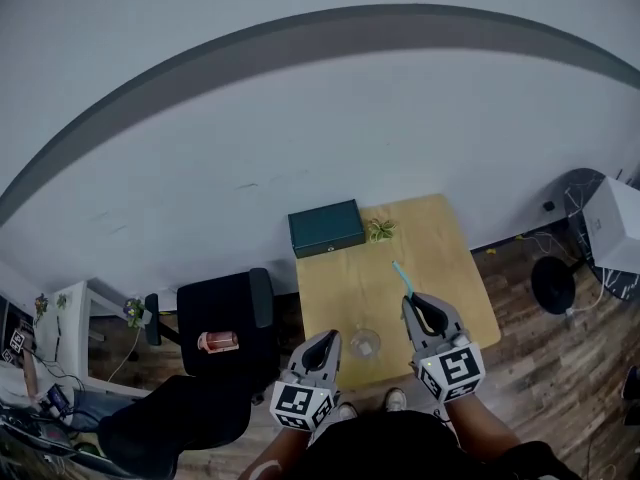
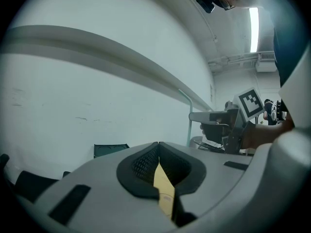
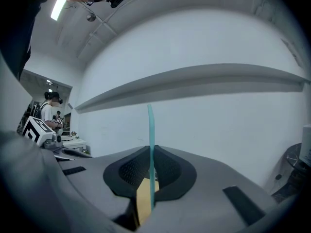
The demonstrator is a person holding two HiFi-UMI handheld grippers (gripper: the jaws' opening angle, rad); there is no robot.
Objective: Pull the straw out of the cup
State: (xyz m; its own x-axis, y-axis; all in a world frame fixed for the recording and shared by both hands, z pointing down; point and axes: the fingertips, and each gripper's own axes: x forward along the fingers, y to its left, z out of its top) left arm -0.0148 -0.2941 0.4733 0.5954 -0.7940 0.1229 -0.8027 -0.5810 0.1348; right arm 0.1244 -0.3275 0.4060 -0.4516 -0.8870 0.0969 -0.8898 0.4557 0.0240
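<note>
1. Wooden table, the landmark. Its near edge is covered by both grippers and the person's dark clothing.
2. Black chair, just beside the table's left edge. A small reddish item lies on the seat; it is too small to identify.
3. Dark green box, at the table's far left corner against the wall, lid shut.
4. Right gripper, above the table's near right part. Its jaws are clamped on the straw.
5. Left gripper, above the table's near edge. Its jaws are pressed together with nothing between them; only a sliver of tabletop shows in the gap behind the tips.
6. Clear cup, on the table's near edge between the two grippers. It is faint and its contents cannot be made out.
7. Teal straw, raised over the table and apart from the cup. It stands upright from the right gripper's pads, with its lower end sunk between them.
8. Green sprig, on the table's far edge just right of the box, blurred.
</note>
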